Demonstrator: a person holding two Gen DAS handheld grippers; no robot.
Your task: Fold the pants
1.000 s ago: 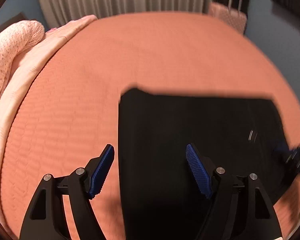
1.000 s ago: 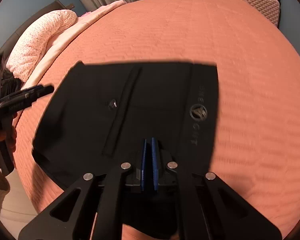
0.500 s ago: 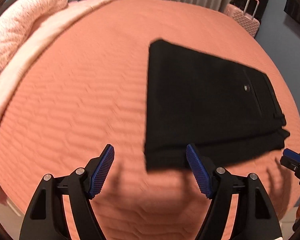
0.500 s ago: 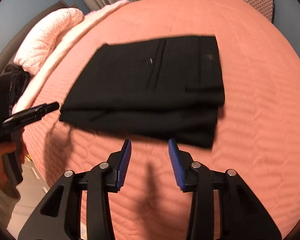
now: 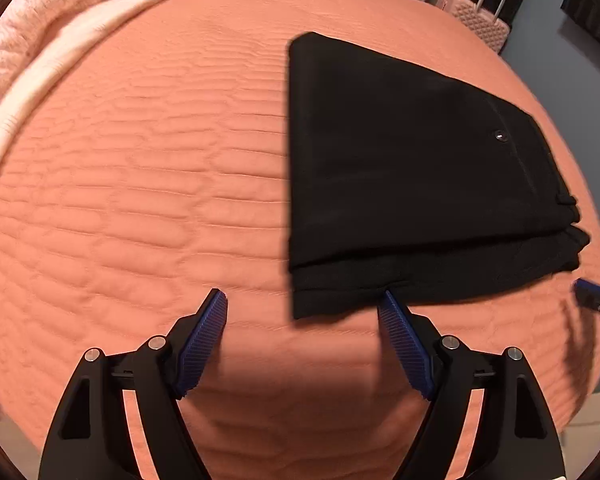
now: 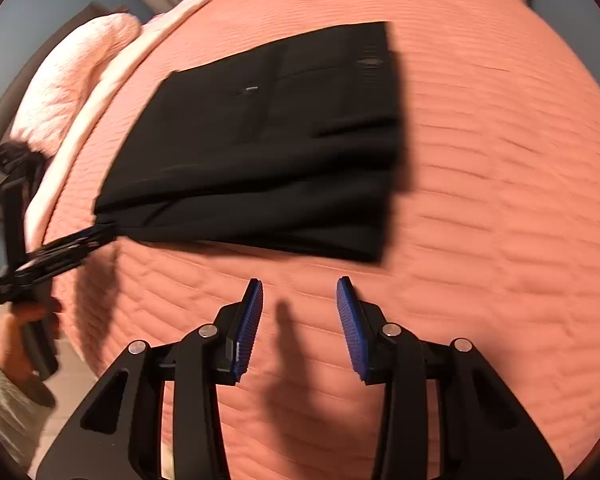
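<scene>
The black pants (image 5: 400,168) lie folded in a flat rectangle on the orange bedspread (image 5: 140,180), with a small button showing on top. My left gripper (image 5: 302,300) hovers over the near left corner of the fold. Its jaws are opening, and the pads press on nothing. In the right wrist view the pants (image 6: 268,152) lie beyond my right gripper (image 6: 300,284), which stands open over bare bedspread (image 6: 500,200). The left gripper (image 6: 80,240) shows there at the pants' left corner. The right gripper's blue tip (image 5: 592,292) peeks in at the frame's right edge.
A pale pink pillow and blanket (image 5: 40,40) lie along the bed's far left. A pink suitcase (image 5: 476,20) stands beyond the far right corner, by the curtain. A hand (image 6: 24,320) holds the left gripper past the bed's near edge, over the floor.
My right gripper opened and let go of the pants. Both grippers drew back toward the bed's near edge, and the pants now lie folded ahead of them.
</scene>
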